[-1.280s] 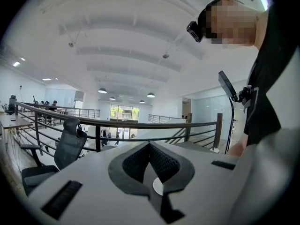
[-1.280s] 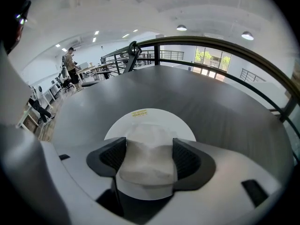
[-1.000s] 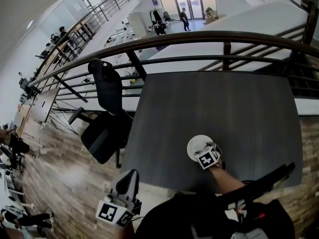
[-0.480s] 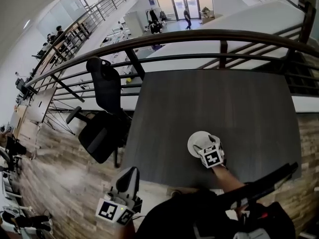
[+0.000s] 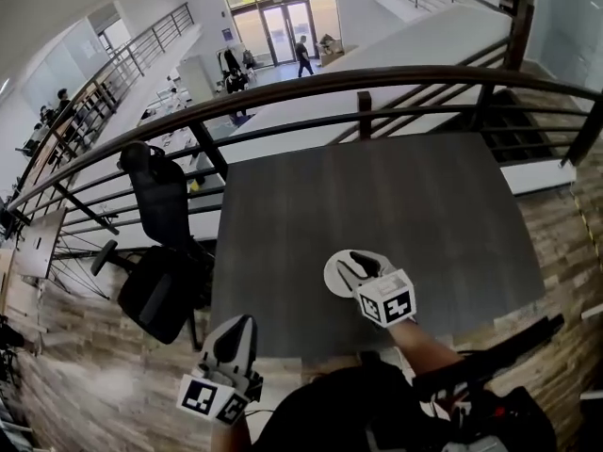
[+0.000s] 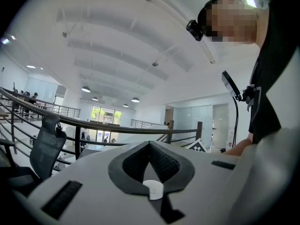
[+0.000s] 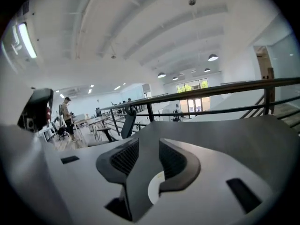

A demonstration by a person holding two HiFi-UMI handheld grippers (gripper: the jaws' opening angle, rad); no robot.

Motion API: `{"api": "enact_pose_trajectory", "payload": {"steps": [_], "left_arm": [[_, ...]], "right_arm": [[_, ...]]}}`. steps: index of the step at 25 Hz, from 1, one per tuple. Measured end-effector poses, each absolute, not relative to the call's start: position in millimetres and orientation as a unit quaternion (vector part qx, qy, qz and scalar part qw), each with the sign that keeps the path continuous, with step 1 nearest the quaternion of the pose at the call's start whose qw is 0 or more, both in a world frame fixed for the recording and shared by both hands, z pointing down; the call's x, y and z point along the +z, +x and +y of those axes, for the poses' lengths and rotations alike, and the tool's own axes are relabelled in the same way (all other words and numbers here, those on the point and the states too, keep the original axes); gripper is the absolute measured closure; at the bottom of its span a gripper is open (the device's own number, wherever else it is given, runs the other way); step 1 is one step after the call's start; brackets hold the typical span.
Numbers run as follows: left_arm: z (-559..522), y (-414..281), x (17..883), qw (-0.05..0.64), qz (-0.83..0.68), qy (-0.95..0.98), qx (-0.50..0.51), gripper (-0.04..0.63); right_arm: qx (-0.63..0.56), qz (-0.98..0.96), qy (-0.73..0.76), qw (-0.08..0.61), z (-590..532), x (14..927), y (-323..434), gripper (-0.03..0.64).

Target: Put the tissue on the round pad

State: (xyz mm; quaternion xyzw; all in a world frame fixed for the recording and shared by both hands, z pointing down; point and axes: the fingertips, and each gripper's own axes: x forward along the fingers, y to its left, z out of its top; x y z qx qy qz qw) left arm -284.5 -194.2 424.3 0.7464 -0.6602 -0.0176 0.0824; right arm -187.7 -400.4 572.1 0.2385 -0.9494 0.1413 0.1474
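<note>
No tissue to pick out in any view; if it's down, it's white on white beneath the tool. The pad (image 5: 334, 280) lies near the table's (image 5: 377, 196) front edge. The right tool (image 5: 346, 266) hangs directly over the pad, pointing away and left, jaws closing at a narrow gap with nothing between them, only bare table ahead. The left tool (image 5: 236, 328) is off the table's near-left corner, jaws together, empty. The right is plainly the nearer.
</note>
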Motion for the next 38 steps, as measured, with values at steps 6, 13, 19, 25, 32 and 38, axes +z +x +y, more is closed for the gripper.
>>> {"api": "enact_pose_trajectory", "payload": {"steps": [6,13,19,25,32,38], "left_arm": [[-168,-258,419,0.083,-0.621,0.779,-0.037,0.6],[-147,-266,431,0.087,-0.585,0.805,-0.053,0.6],[-145,-259,444,0.09,-0.554,0.826,-0.055,0.6],[-150,-234,438,0.094,-0.541,0.834,-0.053,0.6],[-165,-197,421,0.078,-0.551,0.829,-0.055,0.6],[-178,-168,418,0.072,-0.566,0.819,-0.054,0.6]], "right_arm": [[0.145,-0.947,0.263,0.111,-349,521,-143,0.573],[0.138,-0.94,0.296,0.1,-297,503,-137,0.614],[0.136,-0.931,0.324,0.1,-268,489,-122,0.615],[0.132,-0.933,0.324,0.084,-258,466,-101,0.615],[0.122,-0.94,0.311,0.062,-268,446,-68,0.615],[0.118,-0.949,0.289,0.048,-275,439,-45,0.616]]}}
